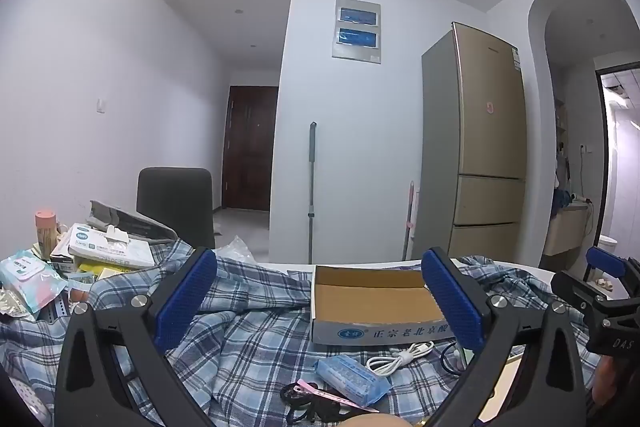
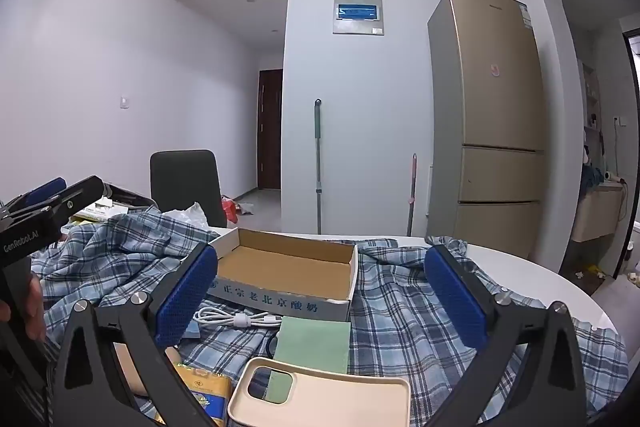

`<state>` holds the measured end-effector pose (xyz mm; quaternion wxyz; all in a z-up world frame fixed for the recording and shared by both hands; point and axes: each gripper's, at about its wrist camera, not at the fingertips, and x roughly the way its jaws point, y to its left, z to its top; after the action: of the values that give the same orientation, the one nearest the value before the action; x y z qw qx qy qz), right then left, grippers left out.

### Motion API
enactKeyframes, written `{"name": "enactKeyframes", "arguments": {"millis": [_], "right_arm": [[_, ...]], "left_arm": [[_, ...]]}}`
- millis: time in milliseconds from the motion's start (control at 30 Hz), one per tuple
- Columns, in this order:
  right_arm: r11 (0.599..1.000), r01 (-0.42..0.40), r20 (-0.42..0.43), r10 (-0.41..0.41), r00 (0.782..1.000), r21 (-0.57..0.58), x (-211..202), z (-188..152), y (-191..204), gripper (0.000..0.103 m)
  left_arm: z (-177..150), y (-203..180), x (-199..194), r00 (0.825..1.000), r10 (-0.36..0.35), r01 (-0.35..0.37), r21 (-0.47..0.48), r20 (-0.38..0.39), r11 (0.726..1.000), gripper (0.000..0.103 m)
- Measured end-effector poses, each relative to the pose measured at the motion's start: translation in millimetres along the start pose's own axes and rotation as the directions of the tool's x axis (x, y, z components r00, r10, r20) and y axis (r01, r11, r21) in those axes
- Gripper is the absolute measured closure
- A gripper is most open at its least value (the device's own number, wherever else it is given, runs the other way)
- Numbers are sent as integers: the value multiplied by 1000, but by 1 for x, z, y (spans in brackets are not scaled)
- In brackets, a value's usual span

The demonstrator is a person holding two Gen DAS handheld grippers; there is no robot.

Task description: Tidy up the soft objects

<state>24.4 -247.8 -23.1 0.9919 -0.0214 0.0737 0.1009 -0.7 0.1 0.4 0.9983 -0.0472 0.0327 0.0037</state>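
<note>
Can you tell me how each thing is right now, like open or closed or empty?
left gripper: open, holding nothing.
right gripper: open, holding nothing.
cardboard box: open on top, empty.
plaid shirt: spread out, crumpled.
white cable: coiled, tied.
phone case: empty, inside facing up.
fridge: closed.

white round table (image 2: 532, 279): bare edge visible beyond the right claw's right finger. blue plaid shirt (image 2: 400, 307) spread across most of the top, crumpled, lying under both claws. clutter at the table's left end, left of the left claw: tissue pack (image 1: 108, 247), wipes pack (image 1: 28, 275), pink-capped jar (image 1: 46, 231). clear plastic bag (image 1: 240, 251) at the far edge.
</note>
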Motion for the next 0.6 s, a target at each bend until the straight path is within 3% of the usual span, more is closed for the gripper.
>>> {"name": "enactKeyframes", "arguments": {"millis": [533, 600], "right_arm": [[1000, 11, -4, -11, 1000, 25, 0, 0, -3, 0], [1000, 7, -2, -7, 1000, 28, 0, 0, -4, 0]], "left_arm": [[11, -8, -1, 1000, -2, 2, 23, -9, 1000, 0], [2, -6, -2, 1000, 2, -2, 30, 0, 1000, 0]]}}
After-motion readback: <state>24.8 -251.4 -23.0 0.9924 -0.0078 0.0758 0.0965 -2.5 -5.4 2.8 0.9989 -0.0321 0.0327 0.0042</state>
